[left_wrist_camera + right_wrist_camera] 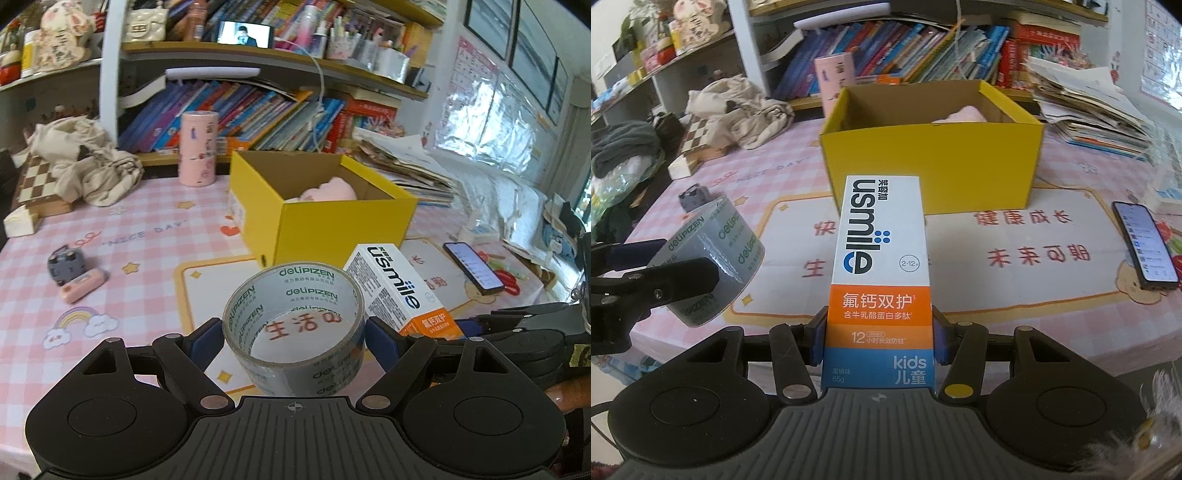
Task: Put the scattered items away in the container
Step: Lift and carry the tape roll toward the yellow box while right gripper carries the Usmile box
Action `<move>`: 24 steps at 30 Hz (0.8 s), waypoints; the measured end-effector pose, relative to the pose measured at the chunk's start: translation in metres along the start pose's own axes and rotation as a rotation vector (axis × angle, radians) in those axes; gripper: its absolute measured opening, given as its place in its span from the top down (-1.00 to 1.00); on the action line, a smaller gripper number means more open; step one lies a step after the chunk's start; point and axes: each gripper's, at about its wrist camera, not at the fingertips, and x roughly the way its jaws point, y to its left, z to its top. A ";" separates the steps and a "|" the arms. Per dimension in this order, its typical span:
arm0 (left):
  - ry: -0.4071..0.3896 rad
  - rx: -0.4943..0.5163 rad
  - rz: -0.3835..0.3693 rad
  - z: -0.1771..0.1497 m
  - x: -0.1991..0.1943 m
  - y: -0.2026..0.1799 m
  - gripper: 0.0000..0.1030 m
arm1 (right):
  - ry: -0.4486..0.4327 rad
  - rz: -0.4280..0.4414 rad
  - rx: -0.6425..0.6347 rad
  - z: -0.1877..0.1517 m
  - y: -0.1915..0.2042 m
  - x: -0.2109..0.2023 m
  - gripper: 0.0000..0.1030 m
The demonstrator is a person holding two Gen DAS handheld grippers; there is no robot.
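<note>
Your left tongs point(294, 338) pinch the tape roll point(293, 325), right tongs point(880, 341) the toothpaste box point(881, 273), pointing lengthwise at the yellow box point(931, 147) just beyond.

my tape roll point(295, 325) is clear with green lettering, the box point(343, 229) behind it yellow, tablecloth point(110, 236) under the box pink-white checked.

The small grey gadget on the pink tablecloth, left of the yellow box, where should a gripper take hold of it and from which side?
Probably from above, pads closing across the narrower width of the grey gadget. It lies low and flat on the tablecloth, so a level approach finds little side wall. A pink case lies close along its near side, so place the pads on the other two sides. Its finer shape is too small to tell.
</note>
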 end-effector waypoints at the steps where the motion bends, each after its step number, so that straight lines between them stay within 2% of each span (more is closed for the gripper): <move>1: 0.001 0.003 -0.004 0.001 0.001 -0.002 -0.63 | -0.001 -0.004 0.004 0.000 -0.003 -0.001 0.03; 24: 0.011 0.037 -0.071 0.016 0.031 -0.037 -0.63 | -0.001 -0.060 0.052 0.002 -0.047 -0.006 0.03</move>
